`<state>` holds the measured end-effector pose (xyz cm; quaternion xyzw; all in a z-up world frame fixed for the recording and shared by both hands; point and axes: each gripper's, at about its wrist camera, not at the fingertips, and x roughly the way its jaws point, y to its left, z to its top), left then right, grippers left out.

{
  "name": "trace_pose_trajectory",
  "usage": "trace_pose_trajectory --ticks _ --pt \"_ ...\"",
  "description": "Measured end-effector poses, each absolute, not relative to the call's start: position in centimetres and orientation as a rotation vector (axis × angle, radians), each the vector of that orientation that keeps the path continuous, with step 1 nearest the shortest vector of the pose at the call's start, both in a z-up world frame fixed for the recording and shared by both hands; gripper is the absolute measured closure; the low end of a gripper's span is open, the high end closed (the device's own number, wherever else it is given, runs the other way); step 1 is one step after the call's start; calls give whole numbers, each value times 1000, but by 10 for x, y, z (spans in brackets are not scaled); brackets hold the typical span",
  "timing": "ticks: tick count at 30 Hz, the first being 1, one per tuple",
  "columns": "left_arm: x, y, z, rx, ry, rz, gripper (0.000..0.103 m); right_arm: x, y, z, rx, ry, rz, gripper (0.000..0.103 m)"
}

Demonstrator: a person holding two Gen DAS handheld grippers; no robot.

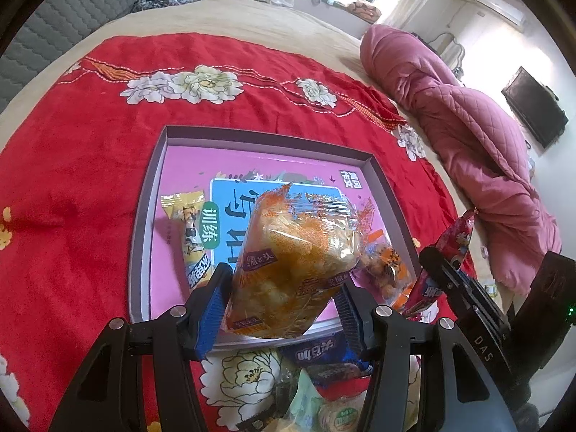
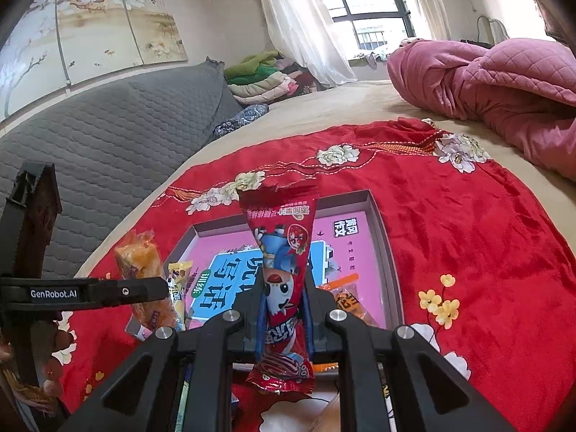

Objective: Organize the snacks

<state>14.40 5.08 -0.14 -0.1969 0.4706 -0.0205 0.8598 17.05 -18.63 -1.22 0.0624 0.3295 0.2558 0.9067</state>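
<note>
My left gripper (image 1: 284, 288) is shut on an orange bread packet (image 1: 291, 262) and holds it above the near edge of the pink-lined tray (image 1: 151, 194). My right gripper (image 2: 284, 298) is shut on a red cartoon snack packet (image 2: 282, 252), held upright over the tray's near side (image 2: 381, 237). A yellow snack bar (image 1: 190, 241) and an orange packet of round snacks (image 1: 385, 266) lie in the tray. The right gripper and its red packet also show in the left wrist view (image 1: 450, 252). The left gripper with the bread packet shows in the right wrist view (image 2: 144, 280).
The tray sits on a red flowered cloth (image 1: 72, 180) on a bed. Loose snack packets, one blue (image 1: 324, 356) and one green (image 1: 338, 414), lie on the cloth below my left gripper. A pink quilt (image 1: 468, 126) lies at the right. A grey headboard (image 2: 108, 136) is at the left.
</note>
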Motion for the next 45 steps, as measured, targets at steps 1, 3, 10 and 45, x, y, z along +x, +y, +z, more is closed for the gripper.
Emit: trace_pose_trajectory --ticks 1,3,10,45 --pt "145 51 -2 -415 987 -43 45 171 -187 -13 131 681 528 87" --pt "147 51 -3 -416 990 -45 45 173 -188 -13 138 682 525 87" --pt "152 55 -4 -426 991 -53 45 177 -195 -13 160 675 518 87" --pt "181 58 -27 -467 1064 -97 45 192 -155 -38 106 769 598 87"
